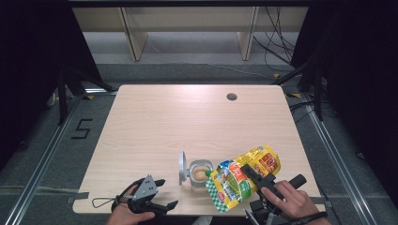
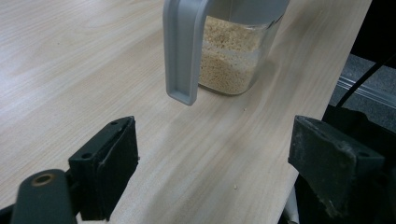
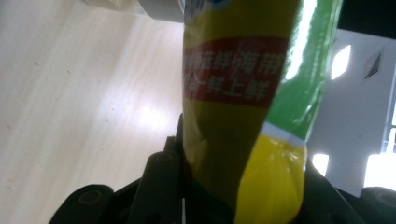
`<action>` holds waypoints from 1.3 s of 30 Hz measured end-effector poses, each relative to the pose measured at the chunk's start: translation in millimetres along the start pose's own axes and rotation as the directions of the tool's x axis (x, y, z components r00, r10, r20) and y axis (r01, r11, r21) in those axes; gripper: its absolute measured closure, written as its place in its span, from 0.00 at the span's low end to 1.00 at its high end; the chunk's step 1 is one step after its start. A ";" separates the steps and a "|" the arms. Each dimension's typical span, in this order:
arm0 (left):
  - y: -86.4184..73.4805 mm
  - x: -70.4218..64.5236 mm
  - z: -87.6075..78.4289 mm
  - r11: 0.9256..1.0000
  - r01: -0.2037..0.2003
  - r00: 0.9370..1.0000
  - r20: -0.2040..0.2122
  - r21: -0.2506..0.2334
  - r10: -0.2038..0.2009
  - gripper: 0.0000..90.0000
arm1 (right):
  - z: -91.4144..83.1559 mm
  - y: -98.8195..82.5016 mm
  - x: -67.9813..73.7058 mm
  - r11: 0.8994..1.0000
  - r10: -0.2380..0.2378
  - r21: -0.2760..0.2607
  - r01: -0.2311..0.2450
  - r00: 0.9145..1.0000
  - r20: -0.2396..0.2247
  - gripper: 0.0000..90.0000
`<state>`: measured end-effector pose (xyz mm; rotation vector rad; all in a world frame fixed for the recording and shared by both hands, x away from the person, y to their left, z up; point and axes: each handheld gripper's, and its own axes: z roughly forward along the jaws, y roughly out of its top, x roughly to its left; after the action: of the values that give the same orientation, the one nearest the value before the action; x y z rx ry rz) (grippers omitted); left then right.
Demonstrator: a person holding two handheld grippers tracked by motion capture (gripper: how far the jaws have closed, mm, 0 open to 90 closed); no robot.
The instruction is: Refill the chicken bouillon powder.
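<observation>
- Holding a yellow-and-green seasoning pouch in my right gripper, low and right of centre in the high view, with its lower end tipped down toward the jar.
- In the right gripper view the fingers are clamped on the pouch, which rises up the middle of the frame with a red band of white characters across it.
- My left gripper sits at the bottom left of the high view, near the bench edge, its fingers spread wide with nothing between them.
- Ahead of it, at the top centre of the left gripper view, stands a clear jar partly filled with pale yellow granules.
- Its grey flip lid is swung open and hangs down beside the jar.
- In the high view the jar stands just left of the pouch, near the bench's front edge.
</observation>
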<state>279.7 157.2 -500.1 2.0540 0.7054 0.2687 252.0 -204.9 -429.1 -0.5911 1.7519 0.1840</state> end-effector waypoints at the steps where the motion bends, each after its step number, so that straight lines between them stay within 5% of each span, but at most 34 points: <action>1: 0.0 0.2 0.0 1.000 0.001 1.000 0.002 0.000 -0.001 0.17 | 0.7 0.1 2.4 1.000 0.014 -0.003 -0.014 1.000 0.004 0.80; 7: 0.4 2.5 -0.5 1.000 -0.029 1.000 -0.003 0.006 0.029 0.17 | 4.5 -0.8 8.0 0.997 0.066 -0.041 -0.065 0.998 0.016 0.81; 10: 0.2 2.0 -0.5 1.000 -0.023 1.000 -0.006 0.006 0.023 0.17 | 4.2 -1.5 11.6 0.989 0.140 -0.041 -0.140 0.990 0.015 0.81; 13: -0.2 1.0 -0.5 1.000 -0.005 1.000 -0.002 0.007 0.005 0.17 | 4.7 -1.4 12.6 0.988 0.146 -0.062 -0.144 0.989 0.016 0.81; 16: 0.1 1.0 -0.8 1.000 -0.011 1.000 0.000 0.003 0.011 0.17 | 3.3 -1.2 18.3 0.977 0.210 -0.046 -0.210 0.978 -0.007 0.81; 17: 0.3 1.7 -0.6 1.000 -0.029 1.000 -0.007 -0.006 0.029 0.17 | 5.3 -1.8 15.8 0.981 0.180 -0.077 -0.180 0.984 0.000 0.81; 18: 0.3 1.6 -0.8 1.000 -0.027 1.000 -0.009 -0.005 0.027 0.17 | 5.3 -2.0 17.9 0.974 0.212 -0.074 -0.213 0.977 -0.015 0.81; 19: 0.3 2.0 -1.0 0.999 -0.032 0.999 -0.011 -0.002 0.032 0.17 | 6.0 -2.4 15.8 0.979 0.185 -0.092 -0.184 0.983 0.001 0.81; 21: 0.1 1.5 -1.4 1.000 -0.010 1.000 0.000 0.011 0.010 0.17 | 6.5 -2.5 16.7 0.976 0.198 -0.090 -0.197 0.980 -0.003 0.81; 22: -0.3 1.3 -0.6 1.000 -0.008 1.000 -0.003 0.001 0.008 0.17 | 6.3 -2.6 20.7 0.963 0.257 -0.079 -0.257 0.966 -0.020 0.81; 23: -0.1 1.5 -1.0 1.000 -0.015 1.000 -0.005 0.002 0.015 0.17 | 7.4 -3.8 18.0 0.969 0.228 -0.096 -0.229 0.974 -0.021 0.81; 24: 0.3 2.1 -1.1 1.000 -0.031 1.000 -0.003 -0.004 0.031 0.17 | 5.8 -3.9 23.1 0.947 0.312 -0.070 -0.314 0.950 -0.035 0.81; 25: 0.3 1.6 -1.2 1.000 -0.030 1.000 -0.009 -0.006 0.030 0.17 | 8.1 -5.4 18.4 0.960 0.258 -0.105 -0.259 0.966 -0.023 0.81; 26: 0.5 1.9 -1.6 1.000 -0.030 1.000 -0.004 -0.001 0.030 0.17 | 7.1 -5.6 21.6 0.945 0.312 -0.090 -0.314 0.949 -0.038 0.81; 27: 0.7 2.0 -1.9 1.000 -0.030 1.000 -0.001 0.002 0.030 0.17 | 9.0 -7.4 16.4 0.958 0.258 -0.125 -0.259 0.966 -0.019 0.81; 28: 0.6 1.8 -1.8 1.000 -0.029 1.000 -0.002 -0.002 0.029 0.17 | 6.9 -6.3 25.5 0.916 0.389 -0.085 -0.392 0.920 -0.055 0.81; 29: 0.7 1.9 -1.8 1.000 -0.030 1.000 -0.004 -0.002 0.030 0.17 | 8.1 -8.3 23.4 0.926 0.360 -0.102 -0.363 0.932 -0.050 0.81; 30: 0.9 3.0 -2.7 0.999 -0.045 0.999 -0.007 0.013 0.046 0.17 | 8.6 -8.0 26.3 0.908 0.400 -0.107 -0.405 0.914 -0.067 0.81; 31: 1.0 3.0 -2.7 0.999 -0.047 0.999 -0.007 0.011 0.047 0.17 | 10.8 -8.8 23.2 0.927 0.346 -0.135 -0.351 0.937 -0.056 0.81; 33: 0.3 0.5 -2.1 1.000 -0.007 1.000 -0.002 -0.002 0.007 0.17 | 10.6 -8.1 27.2 0.921 0.369 -0.104 -0.376 0.926 -0.082 0.81; 34: 0.4 0.7 -2.1 1.000 -0.007 1.000 -0.001 -0.001 0.007 0.17 | 11.8 -9.7 23.3 0.940 0.312 -0.125 -0.316 0.949 -0.053 0.81; 35: 0.4 0.9 -2.3 1.000 -0.010 1.000 -0.002 -0.001 0.010 0.17 | 12.2 -9.4 26.0 0.926 0.349 -0.125 -0.357 0.933 -0.081 0.81; 37: 1.0 3.2 -3.5 0.999 -0.047 0.999 -0.009 0.014 0.048 0.17 | 12.2 -9.5 27.3 0.926 0.353 -0.114 -0.361 0.932 -0.083 0.81; 38: 0.9 2.9 -3.4 0.999 -0.042 0.999 -0.009 0.013 0.042 0.17 | 13.5 -10.4 27.1 0.925 0.349 -0.128 -0.357 0.934 -0.080 0.81; 39: 0.3 2.0 -3.2 1.000 -0.023 1.000 -0.011 0.012 0.023 0.17 | 12.9 -10.9 28.0 0.919 0.367 -0.117 -0.376 0.926 -0.085 0.81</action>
<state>280.0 160.4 -498.2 2.0743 0.6914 0.2898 264.1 -216.9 -457.0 -0.3529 1.9118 0.5556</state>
